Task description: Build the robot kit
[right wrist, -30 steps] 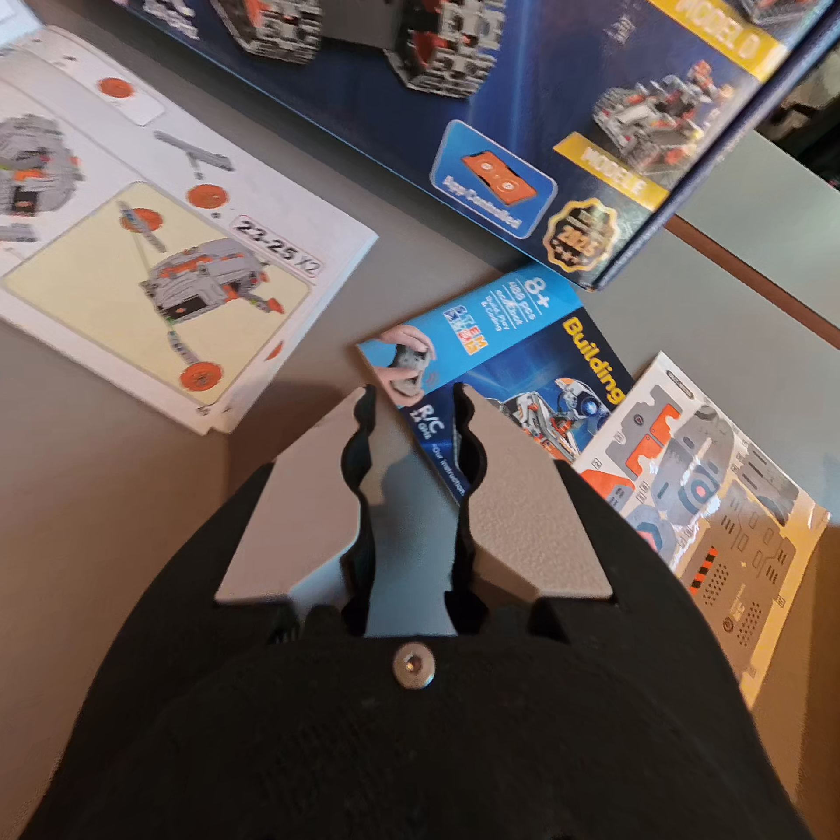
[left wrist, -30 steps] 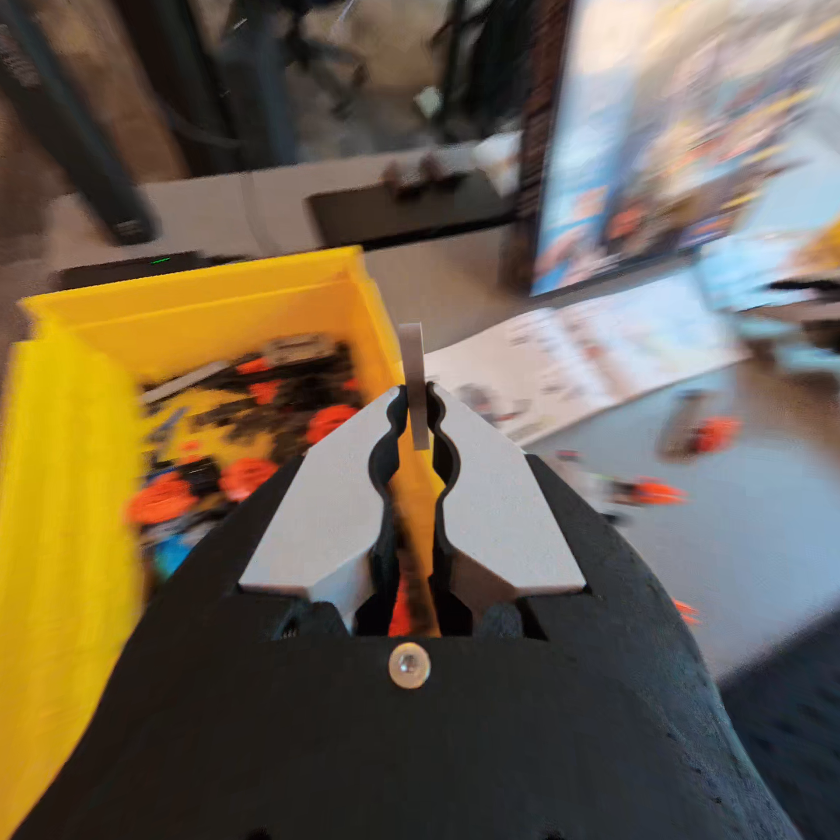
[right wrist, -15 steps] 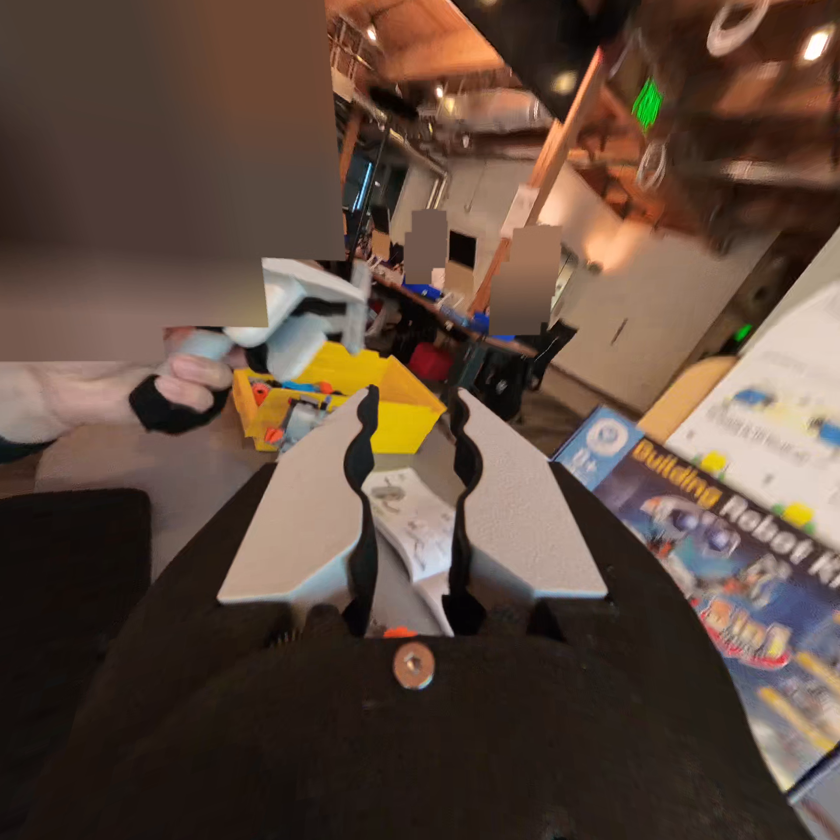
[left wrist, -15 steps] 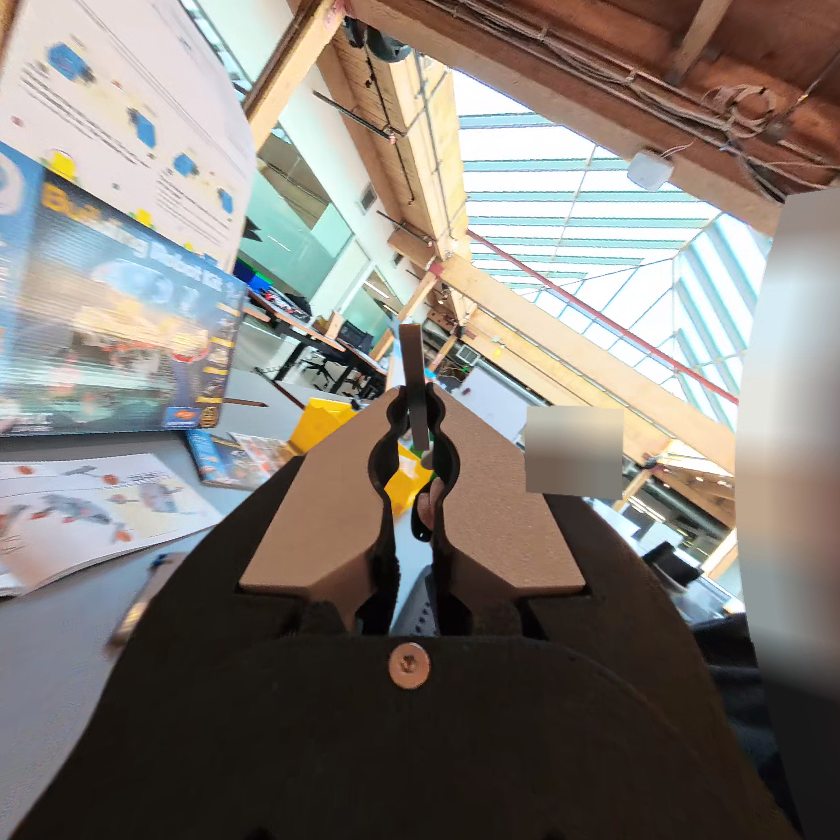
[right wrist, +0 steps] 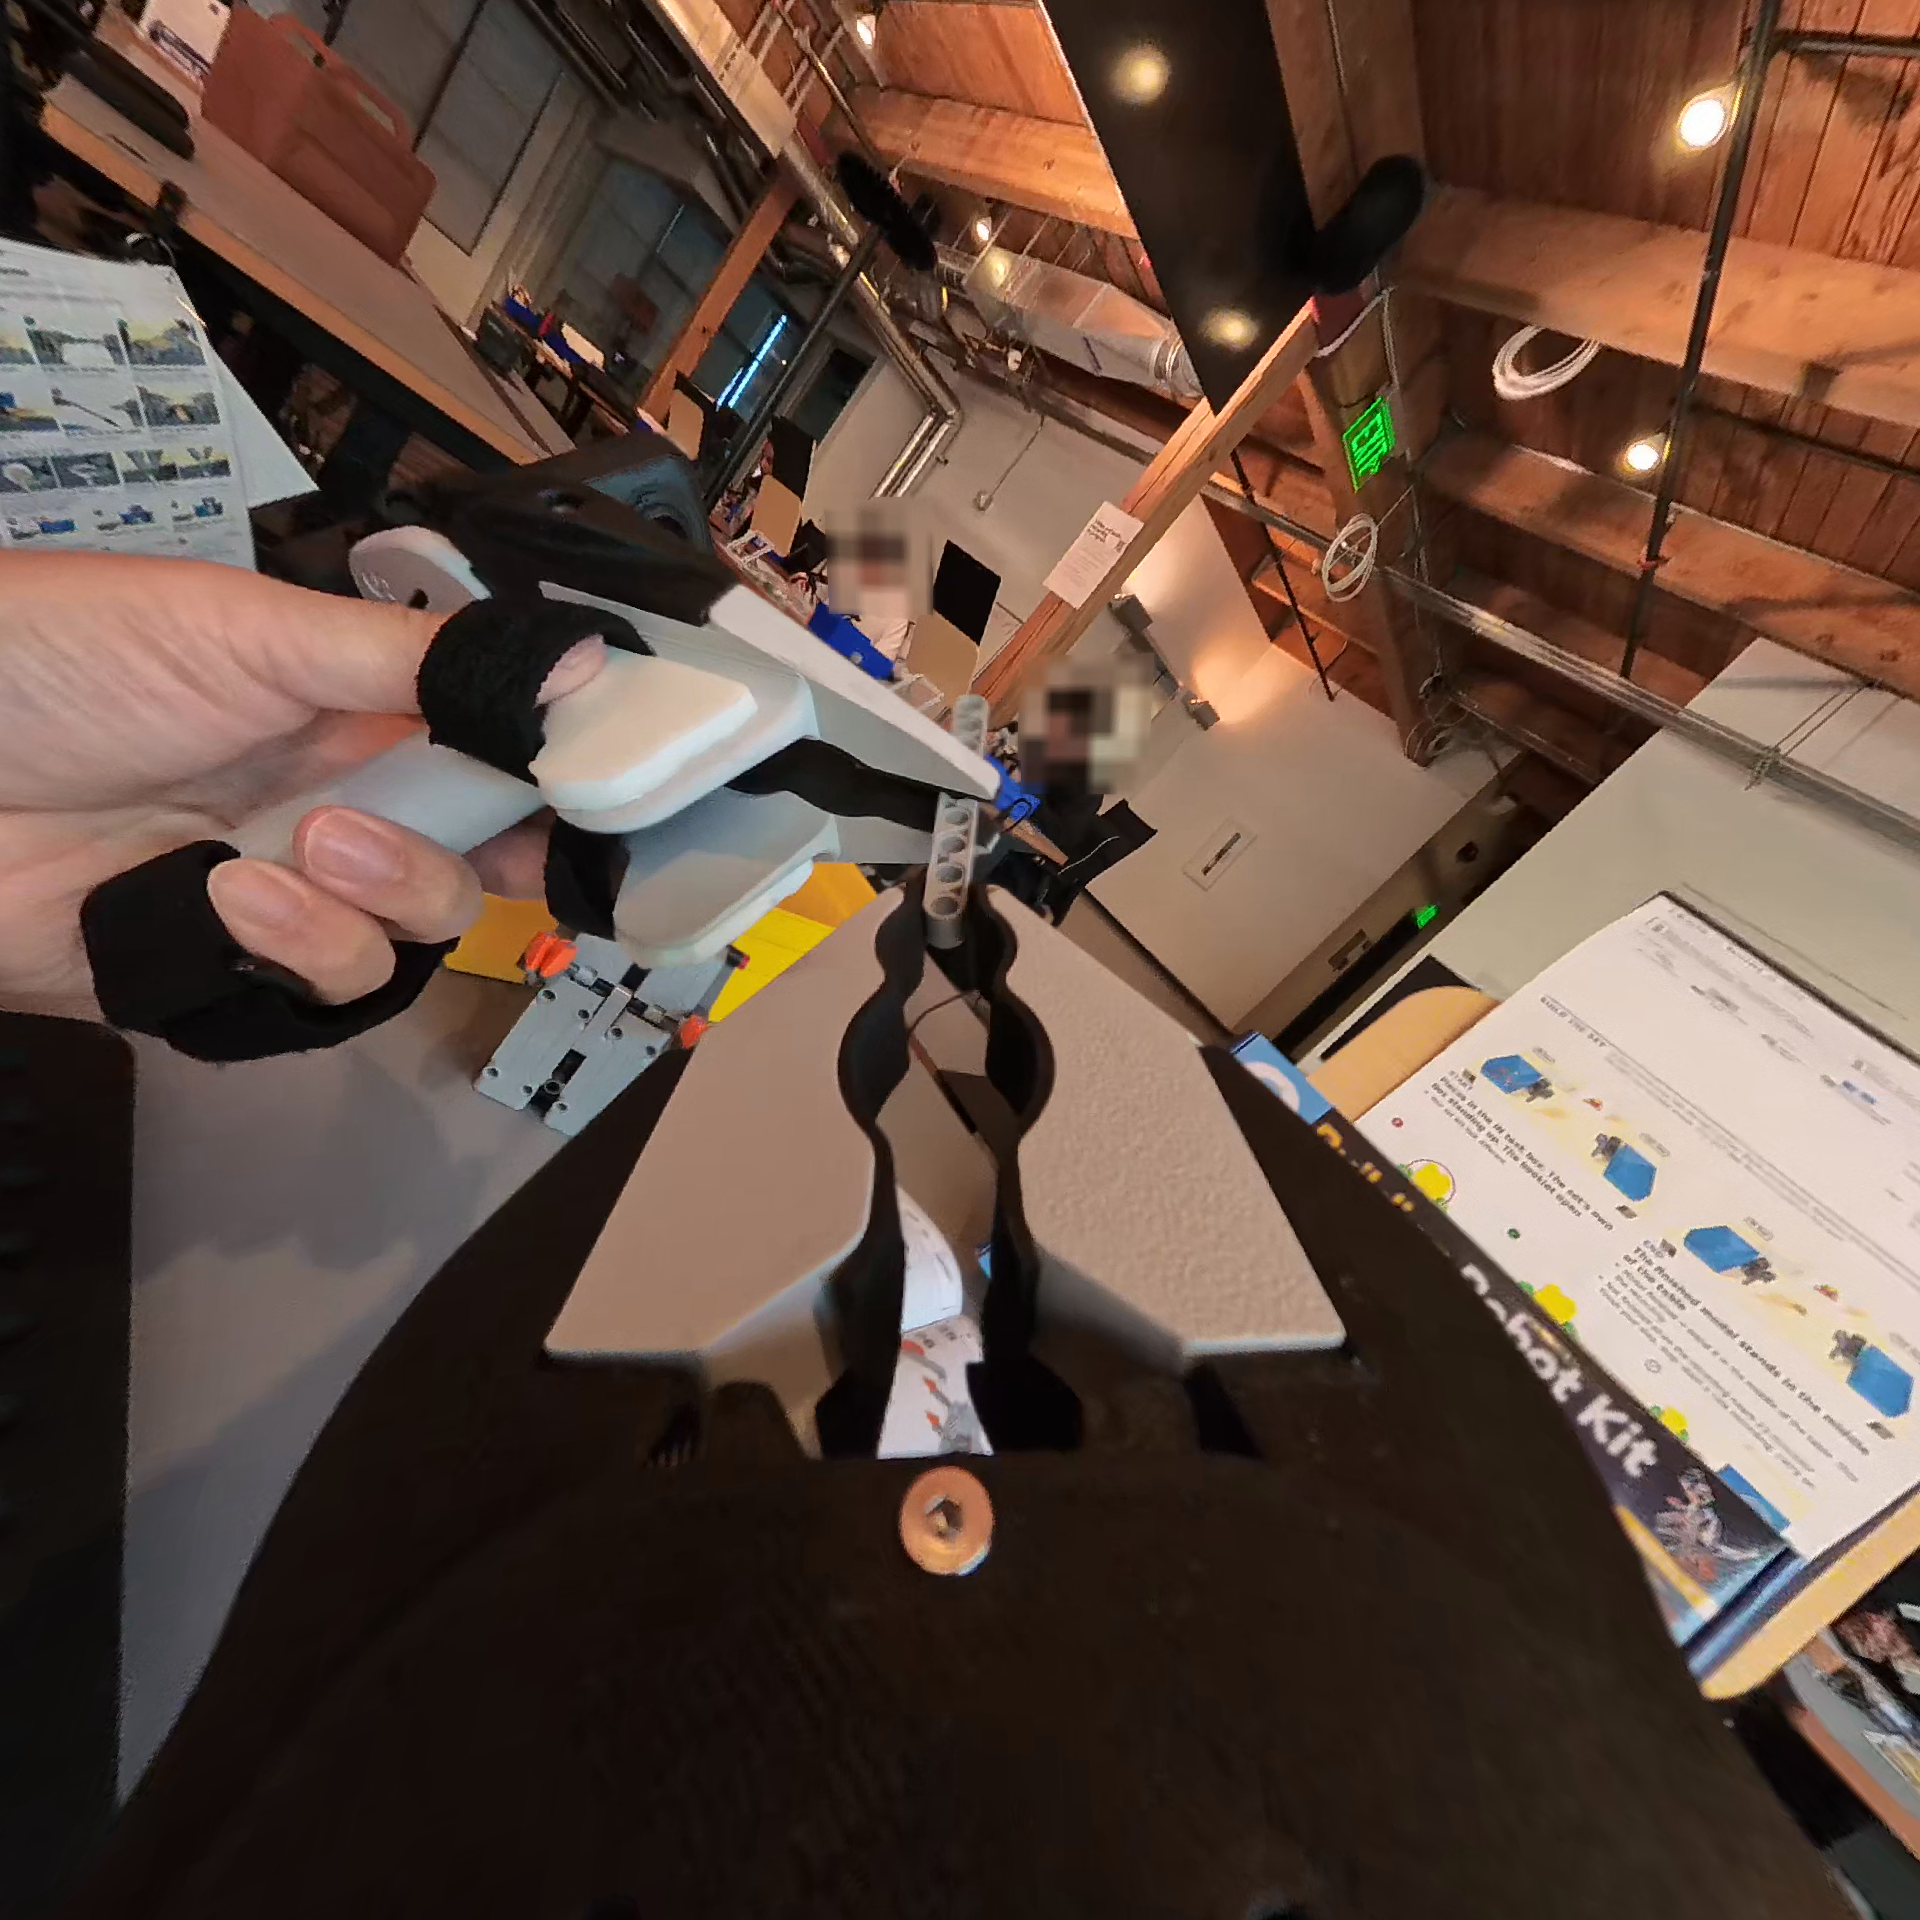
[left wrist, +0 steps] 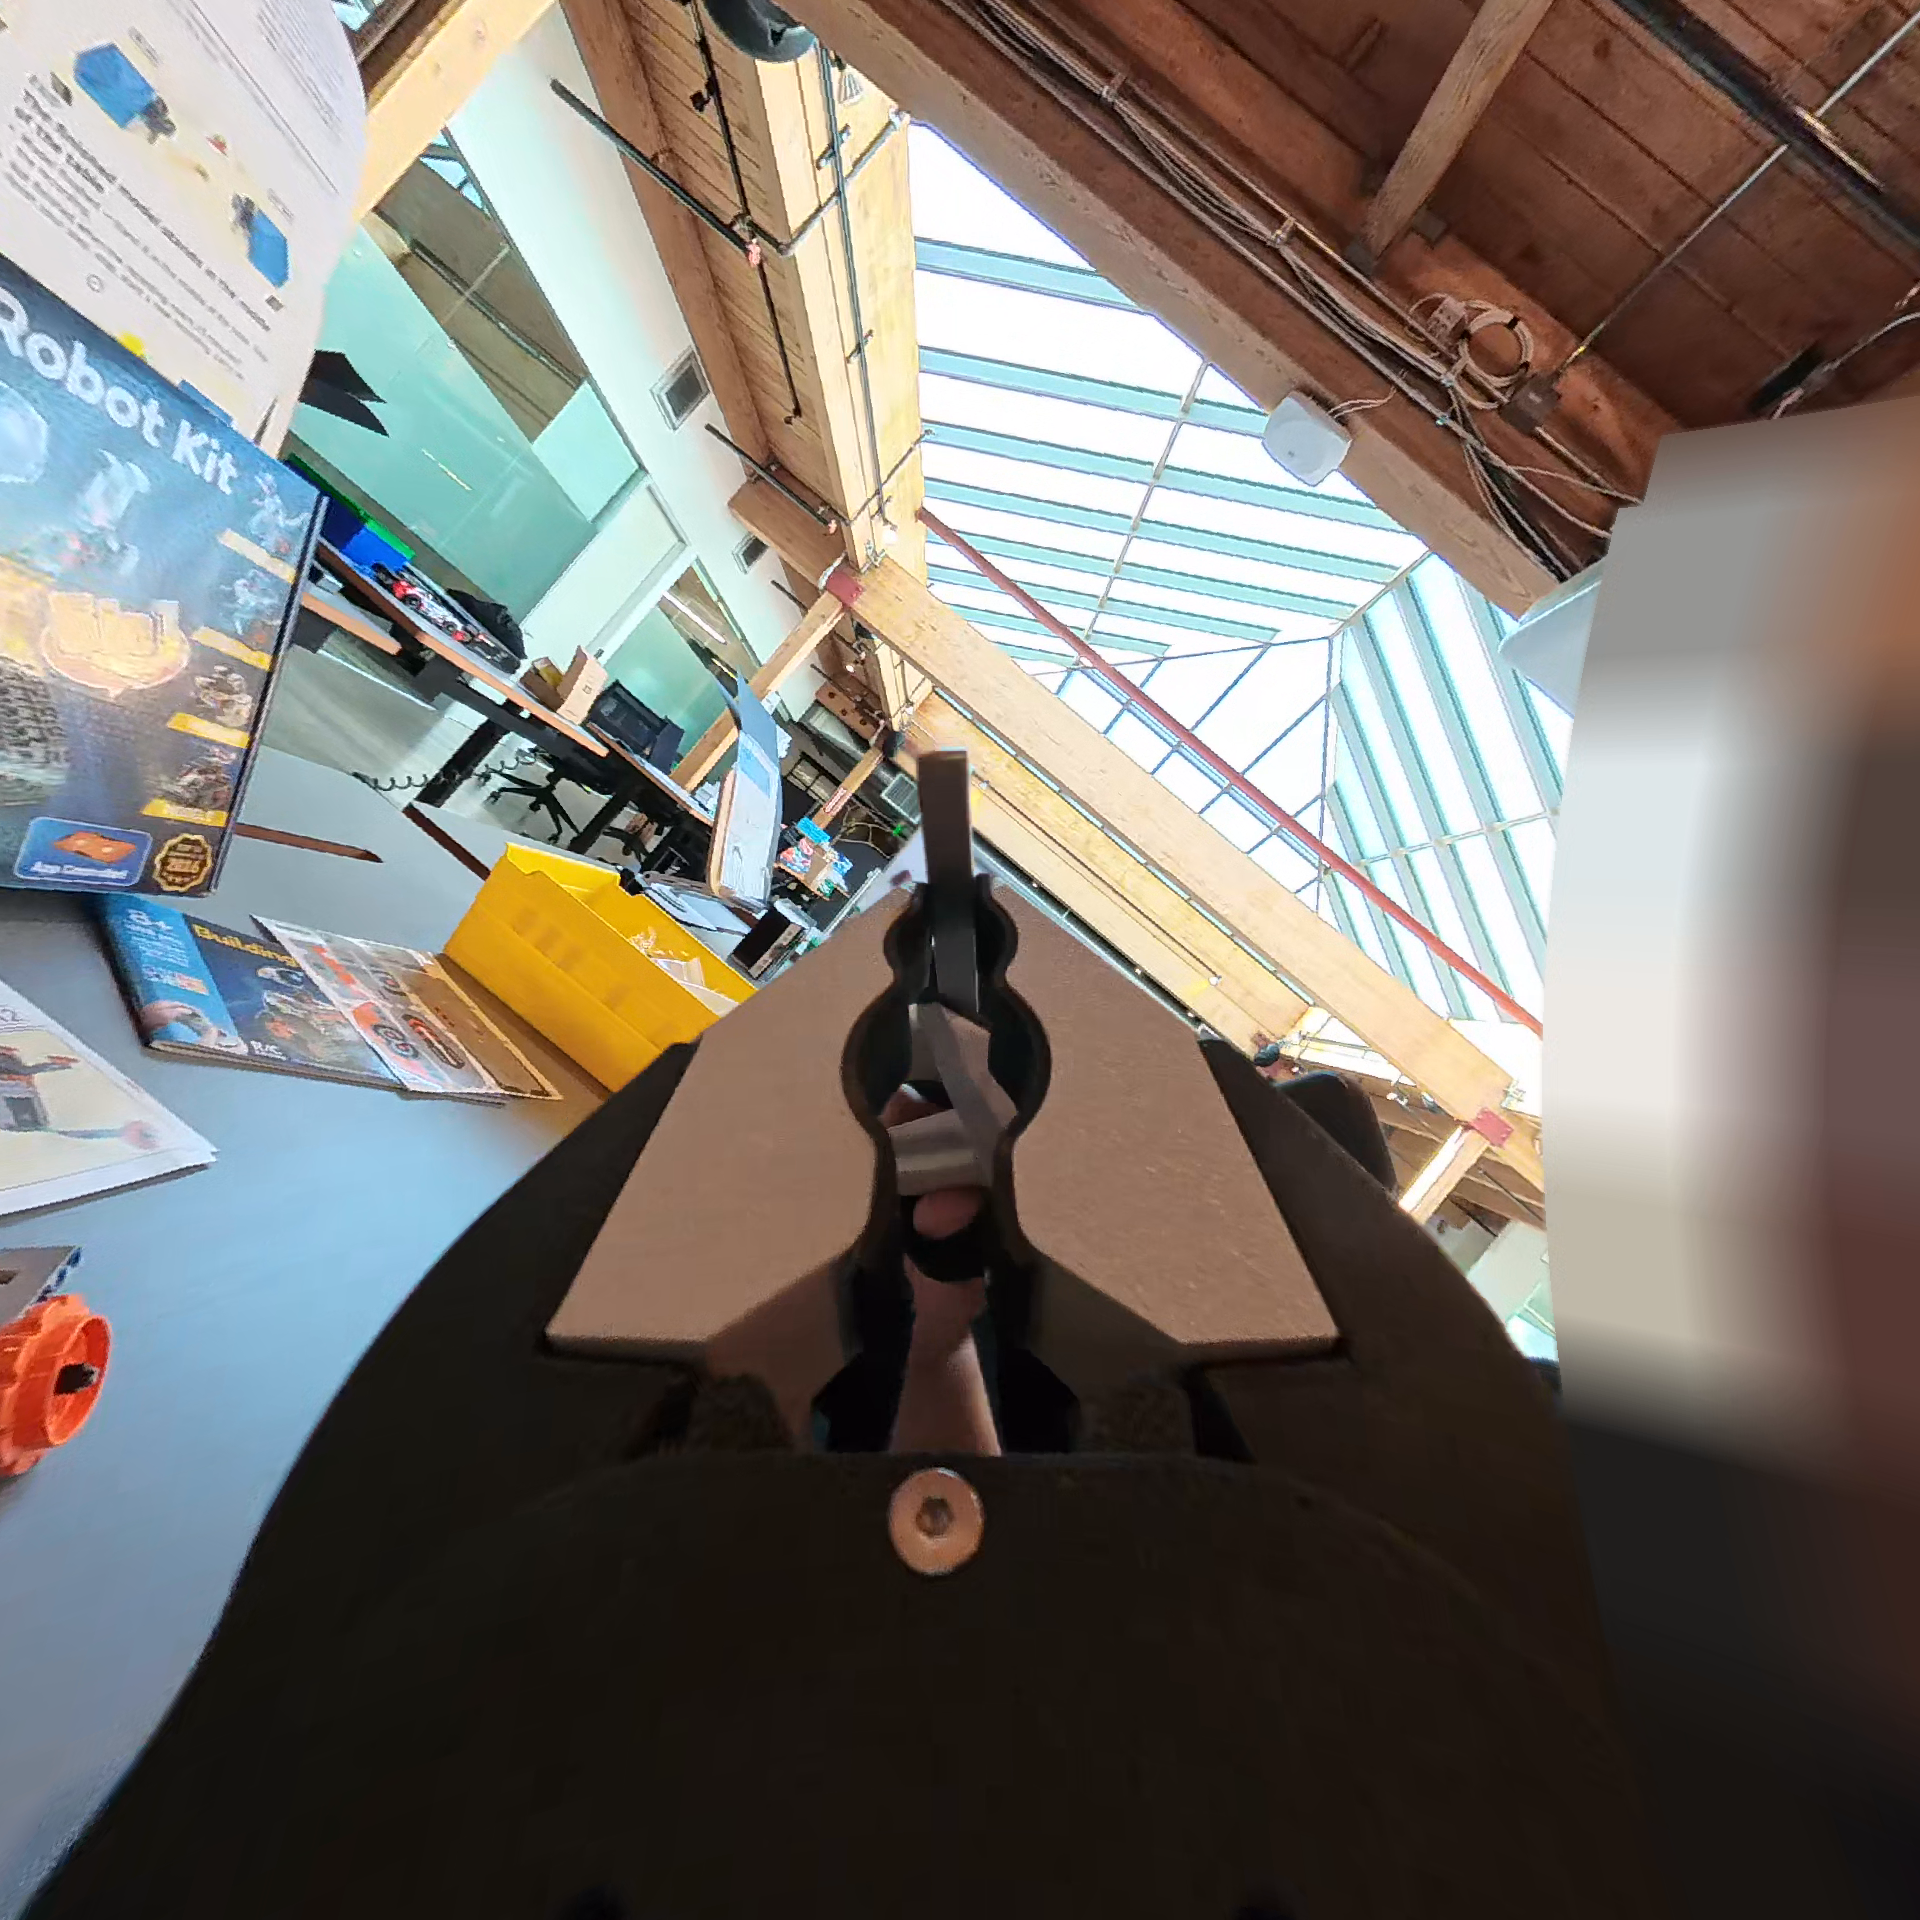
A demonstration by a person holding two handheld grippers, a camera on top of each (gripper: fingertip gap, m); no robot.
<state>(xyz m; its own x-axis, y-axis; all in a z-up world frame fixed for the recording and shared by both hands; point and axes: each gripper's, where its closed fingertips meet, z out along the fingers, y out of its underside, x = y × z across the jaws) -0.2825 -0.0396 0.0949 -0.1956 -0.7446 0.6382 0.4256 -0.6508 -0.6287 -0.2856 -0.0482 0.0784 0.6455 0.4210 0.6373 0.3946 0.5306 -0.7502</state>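
My left gripper [left wrist: 945, 894] is shut on a long grey beam with holes [left wrist: 945, 821] that sticks out past its tips, raised above the table and pointing up towards the ceiling. In the right wrist view the left gripper [right wrist: 977, 790] shows at the left in a gloved hand [right wrist: 208, 748], with the beam [right wrist: 951, 852] hanging down from its tips. My right gripper [right wrist: 948, 914] has its tips closed round the beam's lower end. Both grippers hold the same beam in the air.
On the grey table [left wrist: 260, 1299] lie a yellow bin [left wrist: 582, 956], booklets [left wrist: 239, 997] and an orange wheel [left wrist: 42, 1382]. A blue kit box [left wrist: 125, 644] stands at the left. A grey built assembly [right wrist: 582, 1039] lies under the left gripper. My left and right fingertips are right by each other.
Both grippers swung up from the table to face each other. The left carried the beam away from the yellow bin; the right, open before, has closed on the beam's lower end.
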